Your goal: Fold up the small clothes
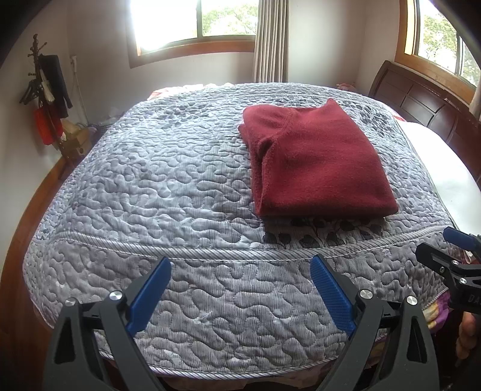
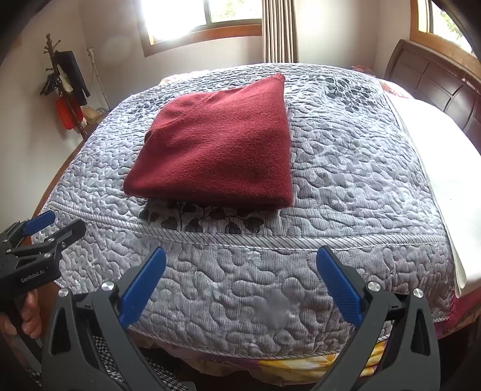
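Note:
A dark red fleece garment [image 1: 318, 162] lies folded into a neat rectangle on the grey quilted bedspread [image 1: 168, 186], right of centre in the left wrist view. In the right wrist view the same garment [image 2: 219, 150] sits in the middle of the bedspread [image 2: 360, 186]. My left gripper [image 1: 240, 267] hangs open over the bed's near edge, well short of the garment, with nothing between its blue pads. My right gripper [image 2: 242, 258] is likewise open and empty at the near edge. Each gripper also shows in the other's view: the right gripper [image 1: 451, 249] and the left gripper [image 2: 51, 225].
A white pillow [image 2: 445, 168] lies along the bed's right side before a dark wooden headboard [image 1: 427, 105]. A coat stand [image 1: 45, 99] with hanging items is at the left wall. Windows [image 1: 192, 21] and a curtain [image 1: 270, 39] are behind the bed. A hand [image 2: 27, 309] holds the left gripper.

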A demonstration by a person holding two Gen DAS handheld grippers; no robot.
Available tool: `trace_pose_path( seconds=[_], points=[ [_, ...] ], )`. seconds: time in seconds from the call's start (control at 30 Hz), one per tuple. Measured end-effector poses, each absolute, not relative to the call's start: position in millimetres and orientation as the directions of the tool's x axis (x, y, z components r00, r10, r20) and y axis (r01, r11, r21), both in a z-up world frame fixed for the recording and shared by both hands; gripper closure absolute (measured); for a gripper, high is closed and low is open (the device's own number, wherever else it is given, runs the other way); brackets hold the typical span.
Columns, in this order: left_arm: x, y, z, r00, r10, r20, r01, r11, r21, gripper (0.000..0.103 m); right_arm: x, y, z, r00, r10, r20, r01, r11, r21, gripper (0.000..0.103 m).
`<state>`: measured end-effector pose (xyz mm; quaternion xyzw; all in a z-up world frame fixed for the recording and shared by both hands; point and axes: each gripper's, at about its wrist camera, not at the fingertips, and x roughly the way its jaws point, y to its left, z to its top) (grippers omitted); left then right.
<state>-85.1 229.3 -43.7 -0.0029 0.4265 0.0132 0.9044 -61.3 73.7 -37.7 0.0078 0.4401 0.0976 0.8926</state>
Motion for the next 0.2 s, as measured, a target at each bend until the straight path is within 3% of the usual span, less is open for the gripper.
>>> trace_pose_path(
  seconds=[0.2],
  points=[
    [-84.4, 229.3, -43.7, 0.637, 0.024, -0.770, -0.026, 1.000, 0.010, 0.009, -57.6, 70.6, -40.1, 0.581, 0.192, -0.791, -0.161, 0.980, 0.120, 0.003]
  ],
)
